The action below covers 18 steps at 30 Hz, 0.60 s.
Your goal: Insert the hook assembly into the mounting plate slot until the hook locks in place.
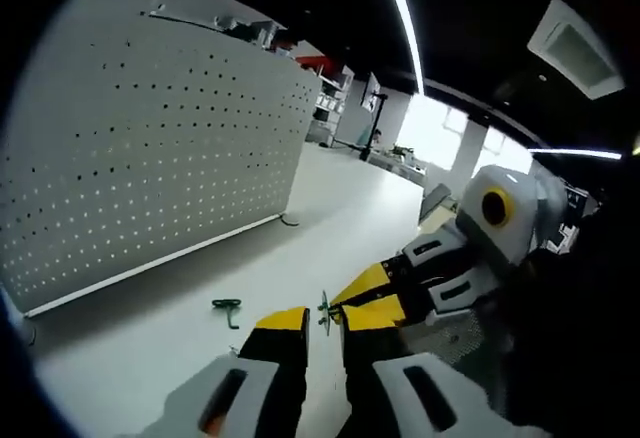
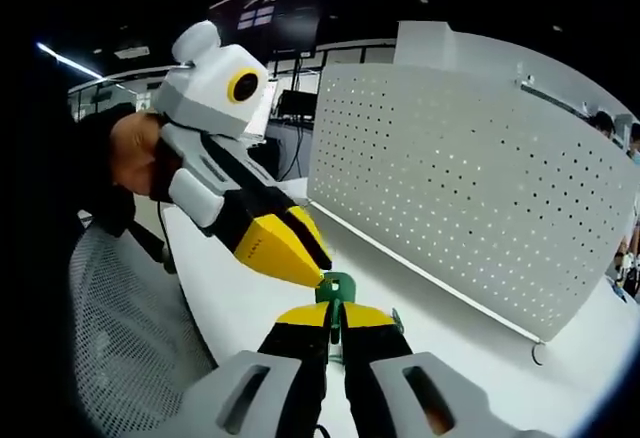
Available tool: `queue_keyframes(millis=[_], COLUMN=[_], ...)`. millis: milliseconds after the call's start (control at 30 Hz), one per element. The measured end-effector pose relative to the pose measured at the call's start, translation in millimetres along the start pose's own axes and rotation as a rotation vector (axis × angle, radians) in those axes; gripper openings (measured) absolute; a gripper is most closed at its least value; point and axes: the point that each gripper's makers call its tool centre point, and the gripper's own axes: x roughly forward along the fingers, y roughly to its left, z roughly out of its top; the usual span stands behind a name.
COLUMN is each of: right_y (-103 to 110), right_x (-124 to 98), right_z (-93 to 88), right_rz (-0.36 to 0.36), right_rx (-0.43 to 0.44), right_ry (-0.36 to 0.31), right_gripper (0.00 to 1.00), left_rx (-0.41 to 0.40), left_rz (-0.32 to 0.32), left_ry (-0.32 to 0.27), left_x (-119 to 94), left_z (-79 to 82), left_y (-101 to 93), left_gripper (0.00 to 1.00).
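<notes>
A small green hook assembly [image 2: 335,288] is held above the white table [image 2: 240,308]; my right gripper [image 2: 337,314] is shut on it. The tips of my left gripper [image 2: 318,276] come in from the left and meet the top of the green part. In the left gripper view the same green piece [image 1: 325,313] sits edge-on between my left gripper's [image 1: 325,320] jaws, which stand apart with table showing between them. The right gripper [image 1: 350,296] reaches it from the right. The white perforated mounting plate [image 1: 150,138] [image 2: 470,188] stands upright on the table.
A second green hook [image 1: 228,308] lies on the table in front of the plate. A small wire hook [image 1: 290,221] [image 2: 537,355] sits at the plate's bottom corner. A hand [image 2: 135,158] holds the left gripper. A mesh chair [image 2: 120,328] is beside the table.
</notes>
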Motion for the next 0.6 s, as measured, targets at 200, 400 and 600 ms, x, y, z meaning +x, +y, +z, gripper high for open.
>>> queue_keyframes(millis=[200, 400, 600], right_y=[-8.4, -14.7, -22.7], right_x=[-4.1, -5.1, -6.1], right_z=[2.9, 6.0, 10.1], right_rz=[-0.023, -0.038, -0.056], right_rx=[0.009, 0.013, 0.023], right_ry=[-0.005, -0.007, -0.013], right_gripper=[0.01, 0.01, 0.01], left_rx=[0.020, 0.087, 0.141], left_rz=[-0.004, 0.040, 0.123], left_ry=[-0.111, -0.147, -0.183], left_x=[-9.3, -16.0, -22.5], left_z=[15.1, 17.9, 21.1], left_y=[-0.3, 3.9, 14.6], left_gripper=[0.23, 0.34, 0.42])
